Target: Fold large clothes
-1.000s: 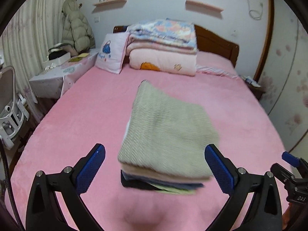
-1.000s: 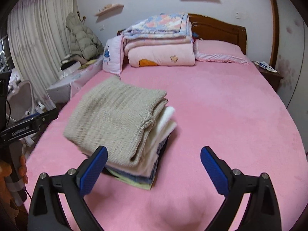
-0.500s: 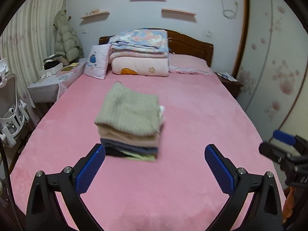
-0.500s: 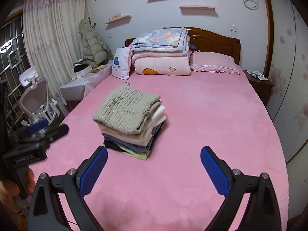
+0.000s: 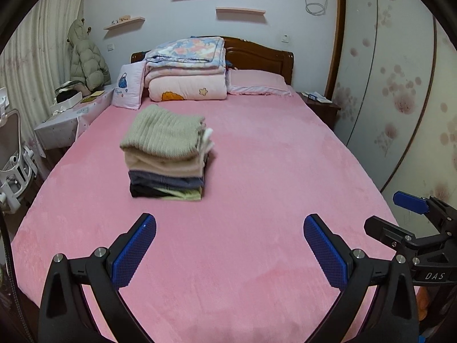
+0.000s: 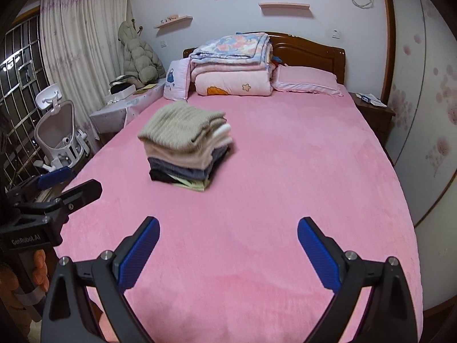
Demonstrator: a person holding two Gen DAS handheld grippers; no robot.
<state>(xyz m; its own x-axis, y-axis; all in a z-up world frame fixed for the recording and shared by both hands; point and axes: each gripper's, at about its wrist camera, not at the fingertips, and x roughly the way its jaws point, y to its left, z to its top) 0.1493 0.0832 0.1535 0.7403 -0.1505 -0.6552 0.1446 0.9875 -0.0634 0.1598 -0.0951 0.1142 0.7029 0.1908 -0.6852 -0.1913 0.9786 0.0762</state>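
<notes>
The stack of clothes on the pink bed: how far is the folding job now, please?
Done: the stack of folded clothes sits squared on the pink bed, a beige knit on top. In hand: nothing; the left gripper and the right gripper are both open and empty, short of the stack. Left: no unfolded garment shows in either view, so the job looks finished.

The left gripper [image 5: 230,245] fills the bottom of its own view with blue pads spread wide and nothing between them, the right gripper [image 6: 228,247] is likewise wide apart and empty, and fingers [image 6: 38,268] wrap the left handle at lower left.
</notes>
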